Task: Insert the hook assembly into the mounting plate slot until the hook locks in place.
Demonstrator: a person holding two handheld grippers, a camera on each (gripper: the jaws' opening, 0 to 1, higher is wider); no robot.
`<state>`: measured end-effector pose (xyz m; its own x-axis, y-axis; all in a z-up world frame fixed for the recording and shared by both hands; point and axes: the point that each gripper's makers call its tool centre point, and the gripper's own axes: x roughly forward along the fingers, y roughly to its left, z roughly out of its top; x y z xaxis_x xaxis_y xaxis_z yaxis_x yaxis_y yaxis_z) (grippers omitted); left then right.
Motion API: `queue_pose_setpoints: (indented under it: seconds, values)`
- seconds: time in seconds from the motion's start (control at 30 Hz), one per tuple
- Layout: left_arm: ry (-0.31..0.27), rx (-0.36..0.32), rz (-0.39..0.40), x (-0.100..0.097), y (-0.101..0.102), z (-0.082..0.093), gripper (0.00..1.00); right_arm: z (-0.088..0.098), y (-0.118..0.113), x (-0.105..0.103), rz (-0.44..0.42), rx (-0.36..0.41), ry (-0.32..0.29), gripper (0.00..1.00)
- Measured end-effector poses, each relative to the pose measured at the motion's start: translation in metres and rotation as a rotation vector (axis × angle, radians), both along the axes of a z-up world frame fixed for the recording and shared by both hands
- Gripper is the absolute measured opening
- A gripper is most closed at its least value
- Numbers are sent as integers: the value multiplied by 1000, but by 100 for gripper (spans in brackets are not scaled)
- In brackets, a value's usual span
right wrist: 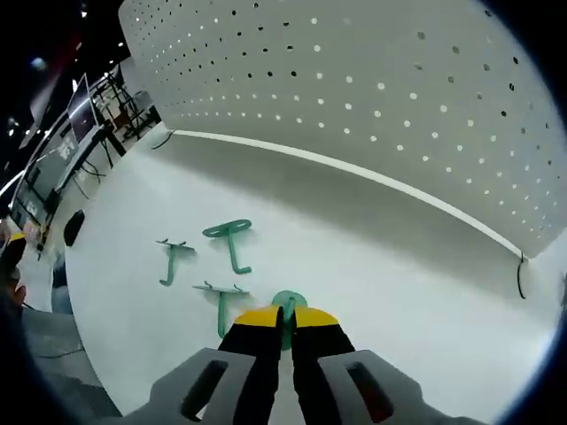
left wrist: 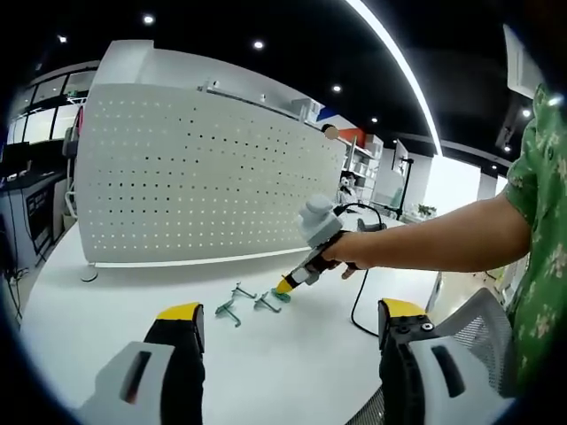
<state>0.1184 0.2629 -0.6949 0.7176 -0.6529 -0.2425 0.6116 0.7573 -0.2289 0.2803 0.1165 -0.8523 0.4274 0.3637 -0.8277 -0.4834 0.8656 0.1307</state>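
Observation:
A white pegboard mounting plate (left wrist: 204, 177) stands upright at the back of the white table (left wrist: 106, 310); it spans the top of the right gripper view (right wrist: 372, 80). My right gripper (right wrist: 284, 320) is shut on a green hook (right wrist: 288, 302) low over the table, well short of the plate. The left gripper view has that gripper (left wrist: 285, 285) in a person's hand, its yellow tips on the green hook (left wrist: 282, 297). Three more green hooks lie flat beside it (right wrist: 229, 239) (right wrist: 171, 257) (right wrist: 220, 301). My left gripper (left wrist: 292, 312) hangs open and empty, back from the hooks.
A black cable (left wrist: 359, 310) trails across the table to the right gripper. The person's arm (left wrist: 443, 239) reaches in from the right, above a grey mesh chair back (left wrist: 478, 328). Another cable end (right wrist: 520, 274) hangs at the plate's right foot. Desks stand beyond the table's left edge.

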Motion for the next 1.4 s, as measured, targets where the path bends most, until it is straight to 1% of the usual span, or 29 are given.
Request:
queue_pose_setpoints:
  seconds: [0.2, 0.3, 0.43, 0.57, 0.6, 0.67, 0.73, 0.83, 0.9, 0.93, 0.97, 1.1, 1.13, 1.17, 1.27, 1.3, 1.33, 1.4]
  values:
    - [-1, -2, 1, 0, 1, 1, 82, 1, 2, -2, -18, 28, 10, 1]
    - [-1, -1, 0, 0, 0, 1, 82, 5, 4, -4, -24, 50, -7, 1]
    - [0, 1, -6, 0, -1, 0, 82, 13, 3, -2, -27, 66, -47, 1]
    - [2, 6, -16, -1, -3, -1, 82, 29, 4, -2, -42, 114, -110, 1]
    - [2, 7, -16, -1, -3, -1, 82, 36, 5, 0, -38, 131, -146, 1]
    - [4, 8, -21, -2, -4, -2, 82, 44, 4, -1, -45, 142, -163, 1]
    - [3, 11, -25, -3, -5, -2, 81, 59, 6, -1, -45, 166, -216, 1]
    - [5, 16, -33, -4, -7, -3, 81, 75, 8, -5, -45, 191, -256, 1]
    - [4, 18, -36, -5, -8, -3, 80, 90, 11, -8, -40, 216, -293, 1]
    - [4, 18, -35, -5, -8, -3, 80, 102, 14, -9, -36, 236, -326, 1]
    - [1, 17, -30, -4, -7, -2, 80, 110, 15, -11, -32, 246, -345, 1]
    - [-15, -1, -3, -2, -2, 4, 78, 143, 23, -23, -9, 278, -416, 1]
    - [-15, -4, 1, -1, -1, 4, 78, 149, 24, -25, -5, 286, -427, 1]
    - [-16, -8, 6, 0, 0, 5, 78, 160, 27, -29, 0, 302, -451, 1]
    - [-25, -20, 16, 2, 0, 12, 76, 184, 33, -37, 13, 335, -502, 1]
    - [-39, -26, 16, 3, -1, 18, 75, 194, 36, -42, 22, 350, -524, 1]
    - [-51, -31, 13, 4, -3, 23, 74, 197, 37, -43, 24, 354, -530, 1]
    - [-81, -36, 10, 9, -6, 35, 73, 210, 41, -50, 38, 366, -556, 1]
